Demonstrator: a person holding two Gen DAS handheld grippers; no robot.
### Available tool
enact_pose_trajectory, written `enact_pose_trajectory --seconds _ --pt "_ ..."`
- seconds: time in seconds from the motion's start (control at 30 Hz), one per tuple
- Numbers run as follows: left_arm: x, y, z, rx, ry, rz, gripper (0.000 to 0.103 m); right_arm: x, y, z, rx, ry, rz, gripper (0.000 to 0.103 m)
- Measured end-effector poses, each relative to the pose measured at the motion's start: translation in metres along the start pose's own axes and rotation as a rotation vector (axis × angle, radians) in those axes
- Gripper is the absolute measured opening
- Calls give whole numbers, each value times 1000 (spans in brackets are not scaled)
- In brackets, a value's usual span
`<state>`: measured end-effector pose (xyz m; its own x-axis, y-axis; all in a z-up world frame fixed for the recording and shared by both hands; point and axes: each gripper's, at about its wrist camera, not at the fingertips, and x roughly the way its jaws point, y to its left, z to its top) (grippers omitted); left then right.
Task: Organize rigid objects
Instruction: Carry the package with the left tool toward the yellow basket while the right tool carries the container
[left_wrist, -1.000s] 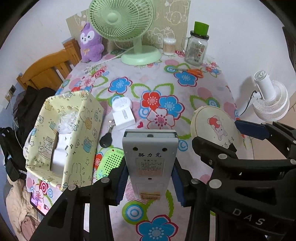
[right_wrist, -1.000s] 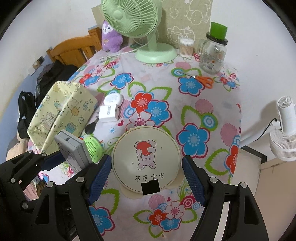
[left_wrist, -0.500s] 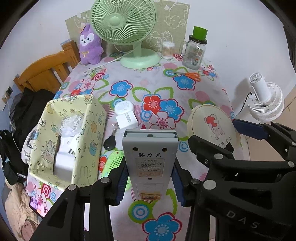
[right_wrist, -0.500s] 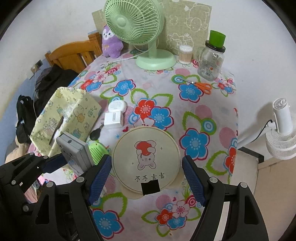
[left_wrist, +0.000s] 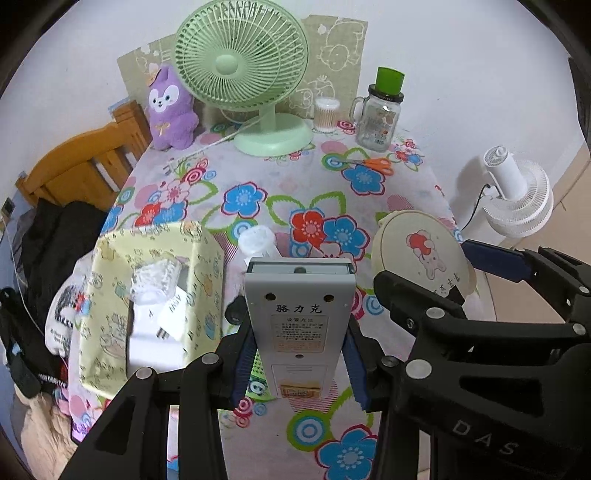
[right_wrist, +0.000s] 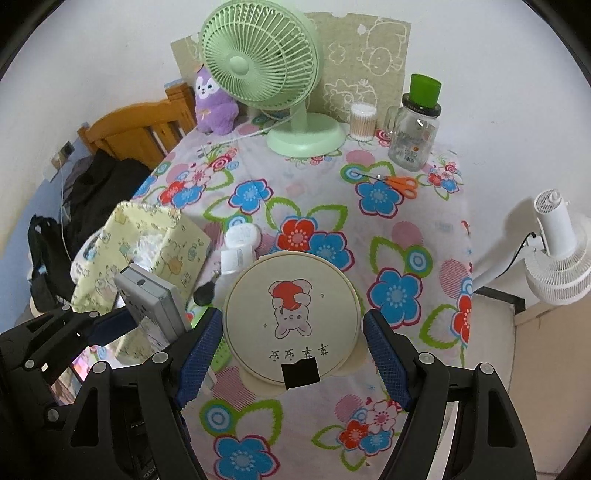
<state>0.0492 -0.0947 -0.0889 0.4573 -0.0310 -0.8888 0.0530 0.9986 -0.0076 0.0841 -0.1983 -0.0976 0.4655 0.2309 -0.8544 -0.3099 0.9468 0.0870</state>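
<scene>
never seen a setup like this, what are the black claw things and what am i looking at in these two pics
No robot here: a person holds a two-finger tool in each hand, each with a fisheye camera looking along its fingers. One picture is from the left tool, the other from the right tool.

The left tool is clamped on a grey remote-like device, lifted off the table. The right tool is open, its blue pads either side of a round bunny-print disc; whether they touch it I cannot tell.

On the flowered tablecloth: a green fan, purple plush, glass jar, orange scissors and a yellow tissue box.
</scene>
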Motion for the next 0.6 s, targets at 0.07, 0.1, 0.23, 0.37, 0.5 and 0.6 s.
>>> enact_pose_trajectory --seconds 0.07,0.1,0.23,0.37,0.5,0.6 --pt "-3 5 4 8 -6 -10 45 -2 3 3 7 -10 -6 80" --pt "-5 7 6 15 -10 -15 45 -4 5 5 11 -15 -10 80" --pt "-9 15 12 33 -23 -27 45 -8 13 11 26 -31 -23 80" --pt "-13 23 15 54 -32 -41 45 -11 20 16 46 -39 -28 80" --pt "-15 31 18 68 -34 -44 45 -11 29 19 65 -37 -33 80" --pt "-14 39 19 79 -31 -49 45 -10 36 21 74 -34 -44 80"
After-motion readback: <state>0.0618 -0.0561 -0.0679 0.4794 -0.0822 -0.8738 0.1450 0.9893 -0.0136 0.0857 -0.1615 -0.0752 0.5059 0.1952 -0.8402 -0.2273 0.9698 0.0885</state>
